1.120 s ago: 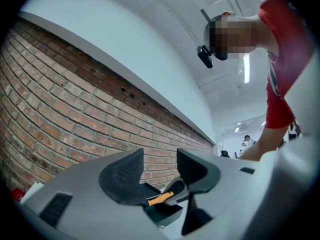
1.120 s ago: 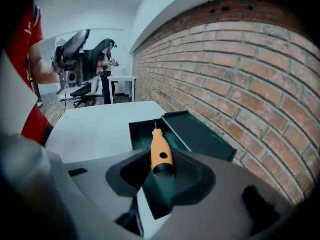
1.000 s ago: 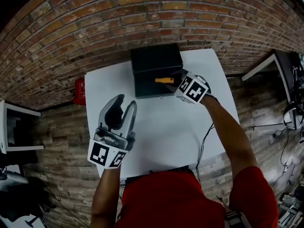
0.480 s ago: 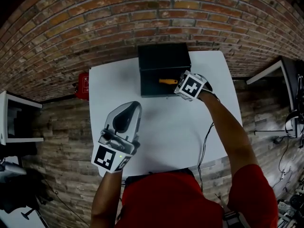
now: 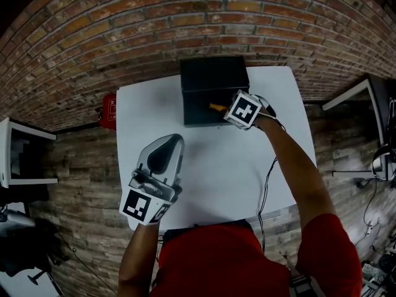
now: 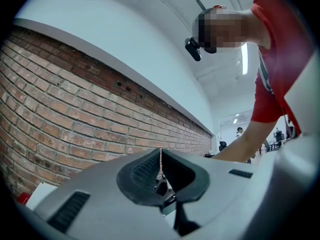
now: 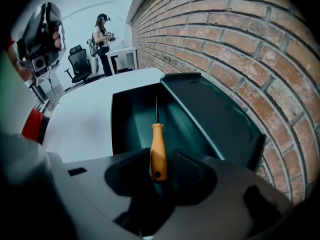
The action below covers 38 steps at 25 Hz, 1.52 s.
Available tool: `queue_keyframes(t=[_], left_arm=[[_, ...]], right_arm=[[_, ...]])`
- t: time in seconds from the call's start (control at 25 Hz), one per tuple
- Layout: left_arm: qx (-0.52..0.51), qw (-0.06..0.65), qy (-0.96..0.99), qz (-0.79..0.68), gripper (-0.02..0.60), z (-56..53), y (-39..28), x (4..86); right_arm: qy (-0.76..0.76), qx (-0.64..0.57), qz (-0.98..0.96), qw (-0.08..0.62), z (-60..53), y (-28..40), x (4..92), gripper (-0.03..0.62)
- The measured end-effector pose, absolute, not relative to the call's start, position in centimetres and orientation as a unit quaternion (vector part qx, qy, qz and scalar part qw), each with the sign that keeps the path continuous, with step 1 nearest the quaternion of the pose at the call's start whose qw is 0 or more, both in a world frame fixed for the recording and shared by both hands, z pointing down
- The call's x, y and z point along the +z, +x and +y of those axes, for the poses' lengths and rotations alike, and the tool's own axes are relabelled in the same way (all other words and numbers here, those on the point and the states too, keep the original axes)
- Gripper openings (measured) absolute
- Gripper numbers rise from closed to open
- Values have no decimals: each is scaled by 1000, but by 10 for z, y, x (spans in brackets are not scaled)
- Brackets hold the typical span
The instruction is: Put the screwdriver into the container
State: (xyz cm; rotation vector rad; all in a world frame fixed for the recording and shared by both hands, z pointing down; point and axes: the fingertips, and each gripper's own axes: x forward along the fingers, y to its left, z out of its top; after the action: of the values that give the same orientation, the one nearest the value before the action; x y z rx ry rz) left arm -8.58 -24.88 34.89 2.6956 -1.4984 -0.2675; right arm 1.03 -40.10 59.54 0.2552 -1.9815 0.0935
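Note:
A black container (image 5: 213, 73) stands open at the far edge of the white table (image 5: 216, 166), its lid raised toward the brick wall. My right gripper (image 5: 228, 109) hovers at the container's front right, shut on the screwdriver (image 5: 216, 107) by its orange handle. In the right gripper view the screwdriver (image 7: 159, 151) points its thin shaft out over the dark inside of the container (image 7: 135, 119), with my right gripper (image 7: 161, 160) closed round the handle. My left gripper (image 5: 168, 142) is held over the table's near left, shut and empty; its fingertips (image 6: 159, 153) meet.
A brick wall (image 5: 124, 23) runs behind the table. A red object (image 5: 106, 114) sits on the floor to the left, beside a white shelf (image 5: 25, 166). A cable (image 5: 266, 178) hangs at the table's right edge. A person (image 7: 102, 34) and an office chair (image 7: 79, 63) are far off.
My left gripper's jaws have closed from wide open and it has drifted slightly right. My right gripper has tipped a little, and the screwdriver now slants into the container.

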Motion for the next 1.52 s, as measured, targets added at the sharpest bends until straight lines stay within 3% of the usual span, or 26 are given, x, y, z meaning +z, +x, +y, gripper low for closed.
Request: queue_keyframes(t=[0.36,0.72,0.92,1.52], left_arm=[[-87,24,873,-478,21,-248,-81,347],[-86,6,883,-461,20,-247,-73,322],[-86,4,888,-451,20,-243,-65,310],[-83,5,909,-408,18,-215,-43,296]], right_arm=[[155,20,-870,467,-399,19,537,144],[203,-21,-955,214,-330,1,393,142],[238,-26,-965,107,-294,1,338,83],[293,-34,-955,-17,-229,-1,305,34]])
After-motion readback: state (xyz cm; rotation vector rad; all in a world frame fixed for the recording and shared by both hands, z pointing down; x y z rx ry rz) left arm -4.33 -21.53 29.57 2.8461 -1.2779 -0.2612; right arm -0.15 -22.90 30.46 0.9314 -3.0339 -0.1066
